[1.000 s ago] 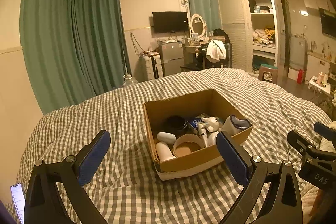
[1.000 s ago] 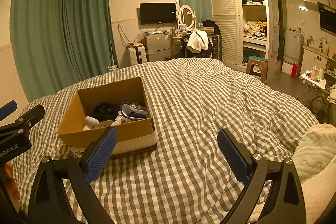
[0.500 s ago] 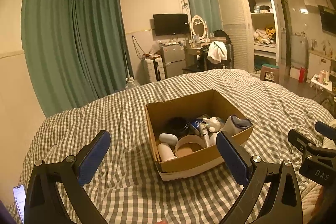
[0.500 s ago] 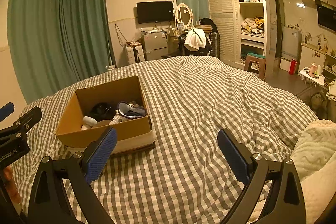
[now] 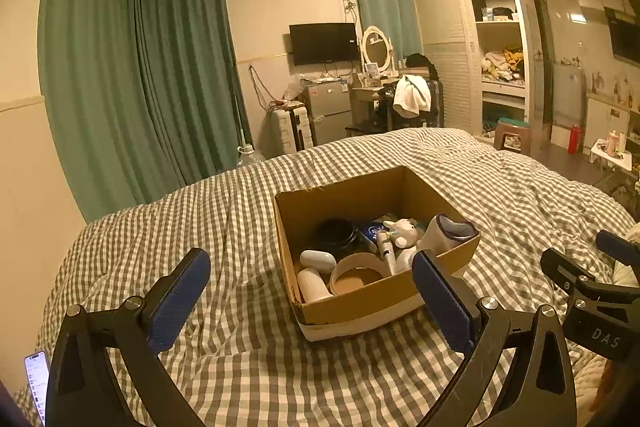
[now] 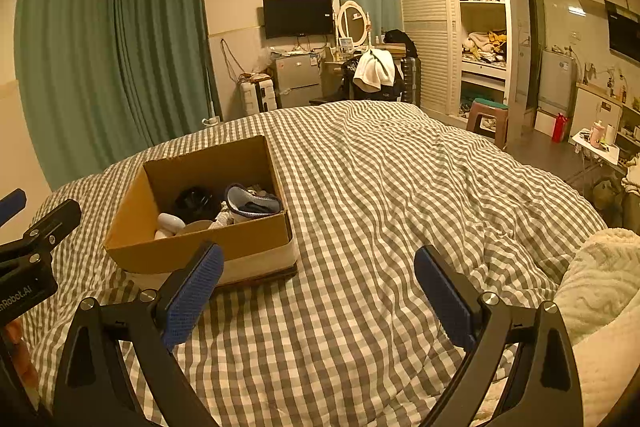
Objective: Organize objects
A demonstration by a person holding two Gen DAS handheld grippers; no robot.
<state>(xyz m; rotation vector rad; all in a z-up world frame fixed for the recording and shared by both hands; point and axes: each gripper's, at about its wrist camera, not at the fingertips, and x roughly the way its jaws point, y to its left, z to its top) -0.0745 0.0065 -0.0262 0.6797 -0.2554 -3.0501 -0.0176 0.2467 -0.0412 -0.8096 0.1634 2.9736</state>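
An open cardboard box (image 5: pixel 384 307) (image 6: pixel 192 251) sits on the checked bedspread. Inside lie a black round case (image 5: pixel 335 233), a white oval pod (image 5: pixel 318 261), a white cylinder (image 5: pixel 313 284), a tape roll (image 5: pixel 358 273), a small white plush toy (image 5: pixel 404 229), a tube (image 5: pixel 386 247) and a grey-and-white cuff (image 5: pixel 450 233) (image 6: pixel 252 203). My left gripper (image 5: pixel 312 295) hovers open just in front of the box, its right finger over the box's near corner. To the right of the box, my right gripper (image 6: pixel 320 287) hangs open above bare bedspread. Both hold nothing.
The grey-and-white checked bedspread (image 6: pixel 400 187) spreads wide to the right of the box. A cream knitted blanket (image 6: pixel 600 279) lies at the right edge. A phone (image 5: pixel 36 383) rests at the bed's near left. Green curtains, a desk and a wardrobe stand beyond the bed.
Both grippers have lifted and pulled back slightly, so the box sits a little lower in each view. Both stay open and nothing in the box has moved.
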